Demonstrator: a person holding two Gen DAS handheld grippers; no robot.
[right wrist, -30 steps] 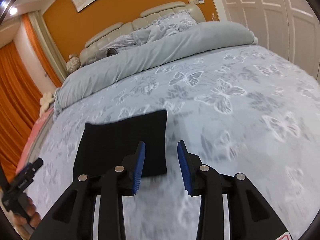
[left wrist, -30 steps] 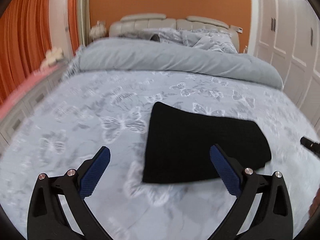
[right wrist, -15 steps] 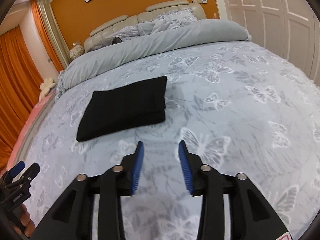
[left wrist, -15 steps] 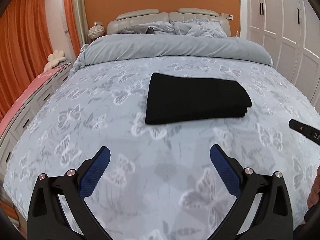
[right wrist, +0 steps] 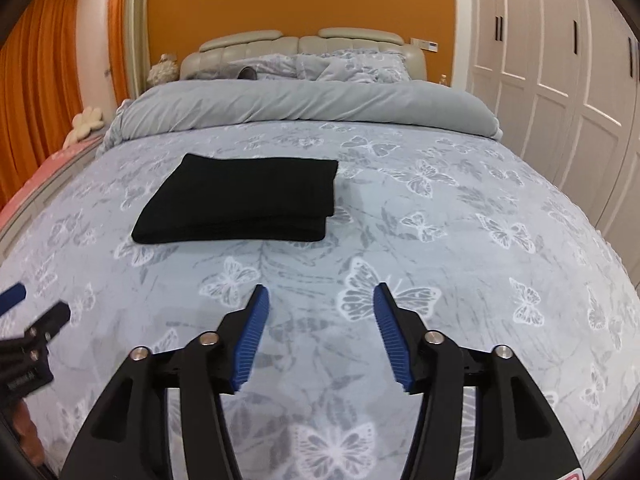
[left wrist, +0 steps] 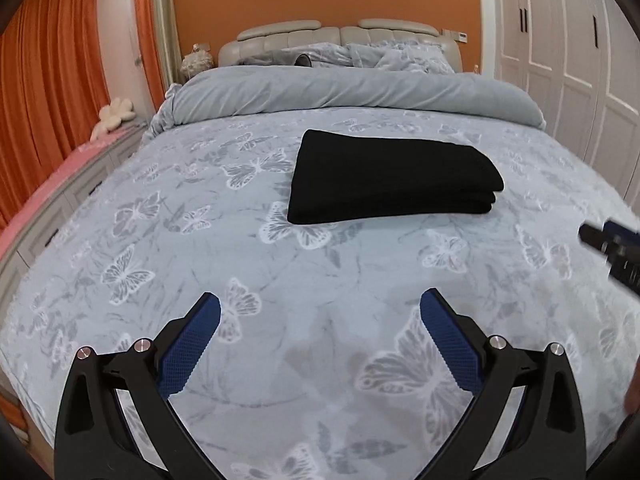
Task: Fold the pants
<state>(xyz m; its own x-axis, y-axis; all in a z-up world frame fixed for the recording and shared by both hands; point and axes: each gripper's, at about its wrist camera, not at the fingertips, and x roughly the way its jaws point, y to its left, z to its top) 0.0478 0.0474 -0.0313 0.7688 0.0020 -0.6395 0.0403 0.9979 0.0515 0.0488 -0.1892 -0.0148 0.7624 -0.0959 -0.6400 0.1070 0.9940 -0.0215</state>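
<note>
Pants (left wrist: pixel 392 178), already folded into a compact black stack, lay flat mid-bed toward the rolled duvet (left wrist: pixel 352 88), while the left gripper (left wrist: pixel 320 312) hung with fingers wide and empty and the right gripper (right wrist: pixel 320 300), fingers opening on nothing, hovered near the foot edge, suggesting little remained.

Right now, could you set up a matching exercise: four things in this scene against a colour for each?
Things:
1. pants
2. curtain
3. wardrobe doors
4. bedspread

Colours:
A. white
B. pale blue-grey with butterflies
C. black
D. orange

Pairs: 1-C, 2-D, 3-A, 4-B
</note>
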